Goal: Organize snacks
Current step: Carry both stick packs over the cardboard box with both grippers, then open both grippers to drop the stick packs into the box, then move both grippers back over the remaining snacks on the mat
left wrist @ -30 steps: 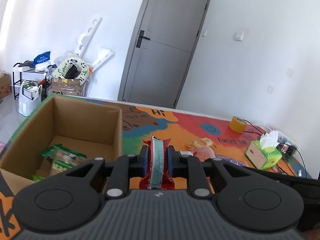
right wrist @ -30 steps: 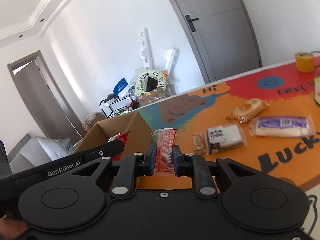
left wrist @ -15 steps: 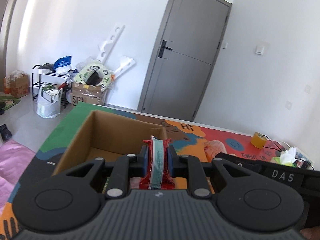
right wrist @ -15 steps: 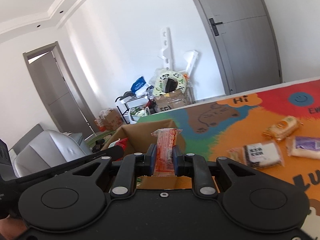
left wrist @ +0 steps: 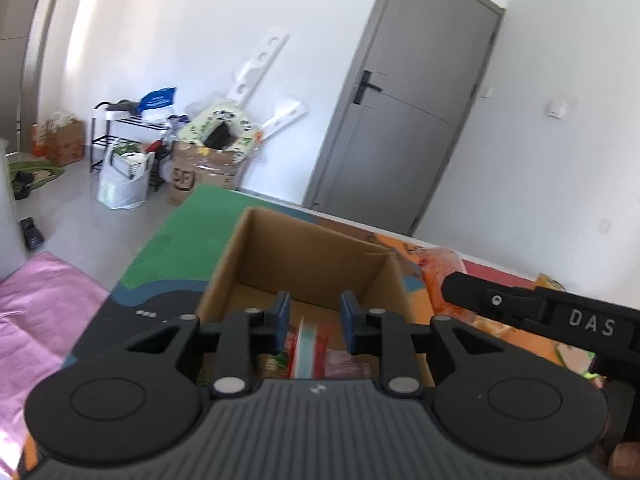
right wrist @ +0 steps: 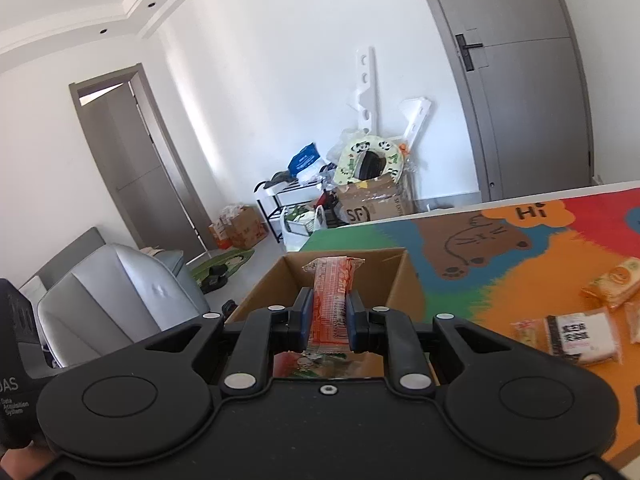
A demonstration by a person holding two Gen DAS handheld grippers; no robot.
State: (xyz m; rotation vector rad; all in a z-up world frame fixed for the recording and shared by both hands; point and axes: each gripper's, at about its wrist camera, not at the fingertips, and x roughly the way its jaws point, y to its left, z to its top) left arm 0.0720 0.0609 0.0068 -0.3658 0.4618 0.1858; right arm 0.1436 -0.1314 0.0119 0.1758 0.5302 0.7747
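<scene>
Snacks sit in two places — some down in the cardboard box (left wrist: 304,264) at the left end of the counter (right wrist: 540,268), others loose on the counter's orange area to the right. The left tongs (left wrist: 313,322) hang over the open box with their blue-padded fingers wide apart and nothing between them; directly below that gap, a red packet with a pale teal stripe (left wrist: 306,354) lies inside the box, blurred, among other wrappers. The right tongs (right wrist: 329,318) are closed narrow on an orange snack bar (right wrist: 331,300), which stands upright between the pads, its crimped top rising above the fingertips, over the near edge of the same box. In the right wrist view a green-and-red wrapper (right wrist: 320,360) shows low in the box under the bar. On the counter to the right lie a white packet with black print (right wrist: 578,334) and, farther off, an orange-wrapped snack (right wrist: 614,282) — both well apart from the box. The right tongs' black body, marked DAS, crosses the right side of the left wrist view. Beyond the counter, a grey door (left wrist: 404,120) stands shut.
</scene>
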